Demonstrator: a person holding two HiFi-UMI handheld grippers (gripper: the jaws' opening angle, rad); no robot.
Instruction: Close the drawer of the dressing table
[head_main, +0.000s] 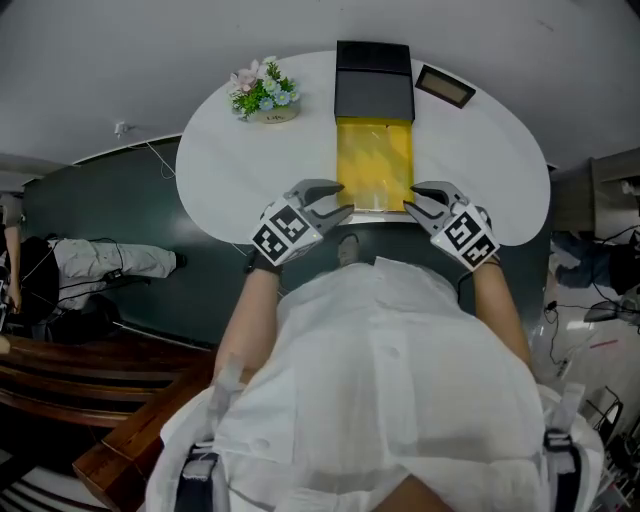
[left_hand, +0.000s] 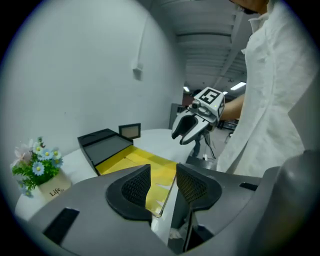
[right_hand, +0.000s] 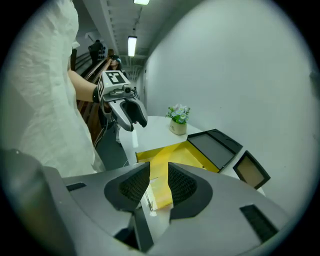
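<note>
A drawer (head_main: 375, 165) with a yellow lining stands pulled out toward me from a black box (head_main: 373, 82) on the white oval dressing table (head_main: 230, 190). My left gripper (head_main: 343, 205) hovers at the drawer's front left corner and my right gripper (head_main: 412, 203) at its front right corner. In the left gripper view the jaws (left_hand: 163, 182) stand open, and the drawer's (left_hand: 145, 165) clear front edge shows through the gap. The right gripper (right_hand: 158, 182) is open too, with the drawer's (right_hand: 175, 155) front corner beyond its gap. Neither pair of pads presses on anything.
A small pot of flowers (head_main: 262, 92) stands at the table's back left. A dark picture frame (head_main: 445, 86) lies right of the black box. Dark floor with cables and grey cloth (head_main: 110, 262) lies to the left, and wooden furniture (head_main: 100, 380) stands nearer.
</note>
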